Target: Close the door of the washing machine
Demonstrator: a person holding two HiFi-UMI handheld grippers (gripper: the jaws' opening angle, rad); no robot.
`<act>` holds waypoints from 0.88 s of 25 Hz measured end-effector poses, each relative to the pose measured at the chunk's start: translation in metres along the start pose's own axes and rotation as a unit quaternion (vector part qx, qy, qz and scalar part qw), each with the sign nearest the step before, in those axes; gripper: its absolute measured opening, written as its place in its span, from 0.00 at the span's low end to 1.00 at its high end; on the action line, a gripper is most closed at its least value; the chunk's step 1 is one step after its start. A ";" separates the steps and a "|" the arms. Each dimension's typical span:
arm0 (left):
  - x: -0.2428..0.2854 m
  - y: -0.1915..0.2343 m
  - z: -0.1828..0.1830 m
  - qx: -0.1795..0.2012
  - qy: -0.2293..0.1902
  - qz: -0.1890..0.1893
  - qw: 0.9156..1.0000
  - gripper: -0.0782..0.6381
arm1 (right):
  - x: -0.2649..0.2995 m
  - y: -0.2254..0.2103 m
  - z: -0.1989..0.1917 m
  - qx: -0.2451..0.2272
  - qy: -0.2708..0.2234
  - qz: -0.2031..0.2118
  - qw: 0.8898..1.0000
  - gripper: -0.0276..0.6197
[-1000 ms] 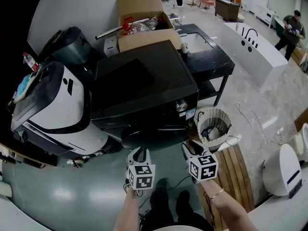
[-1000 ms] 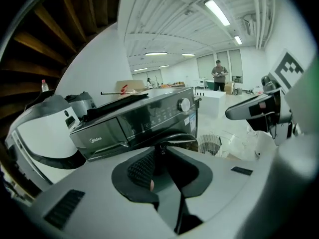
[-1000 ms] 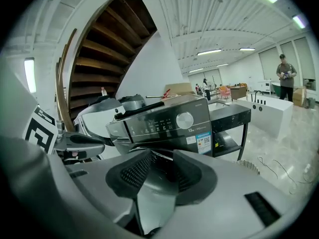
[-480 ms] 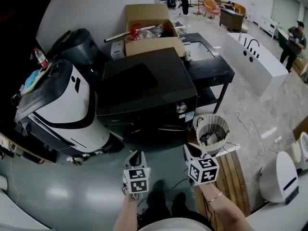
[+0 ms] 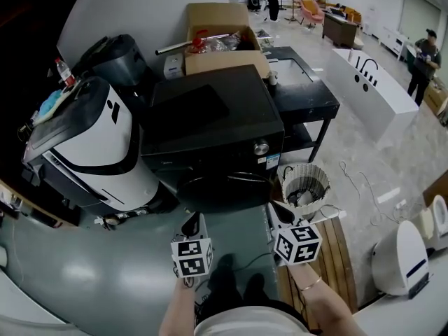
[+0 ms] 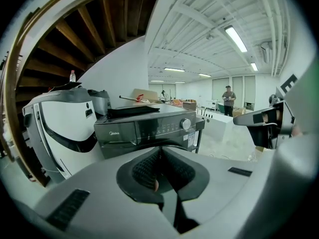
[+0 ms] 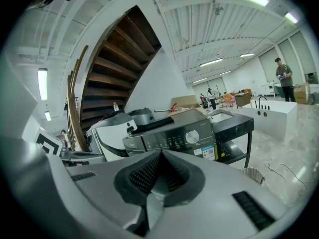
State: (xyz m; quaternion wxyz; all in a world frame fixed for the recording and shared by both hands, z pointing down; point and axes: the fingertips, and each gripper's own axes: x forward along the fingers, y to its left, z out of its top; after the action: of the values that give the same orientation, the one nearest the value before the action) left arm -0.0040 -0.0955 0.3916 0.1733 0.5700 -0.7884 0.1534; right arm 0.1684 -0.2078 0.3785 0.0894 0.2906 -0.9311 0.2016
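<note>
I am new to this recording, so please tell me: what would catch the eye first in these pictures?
A black washing machine fills the middle of the head view, with a large white appliance at the view's left. Below it, the left gripper and right gripper hover, their jaws just closed on nothing.

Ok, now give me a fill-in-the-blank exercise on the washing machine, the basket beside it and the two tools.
1. The washing machine is ___ in colour.
2. In the head view the basket stands on the floor at the machine's ___ side.
3. The left tool and the right tool both have jaws that are ___, with nothing between them.
Missing words: black; right; shut.
Both tools have just been closing.
</note>
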 end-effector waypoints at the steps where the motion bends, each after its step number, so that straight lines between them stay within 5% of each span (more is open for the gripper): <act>1: -0.003 0.000 0.000 -0.003 -0.001 0.001 1.000 0.15 | -0.003 0.001 0.001 -0.001 -0.001 0.000 1.000 0.05; 22: -0.027 0.010 -0.016 -0.037 0.001 -0.007 0.999 0.15 | -0.019 0.013 -0.006 0.001 0.000 0.009 1.000 0.05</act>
State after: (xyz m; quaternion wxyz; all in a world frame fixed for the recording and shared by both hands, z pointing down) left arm -0.0039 -0.0630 0.3937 0.1961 0.5683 -0.7895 0.1232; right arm 0.1767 -0.1861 0.3744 0.0872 0.2826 -0.9334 0.2030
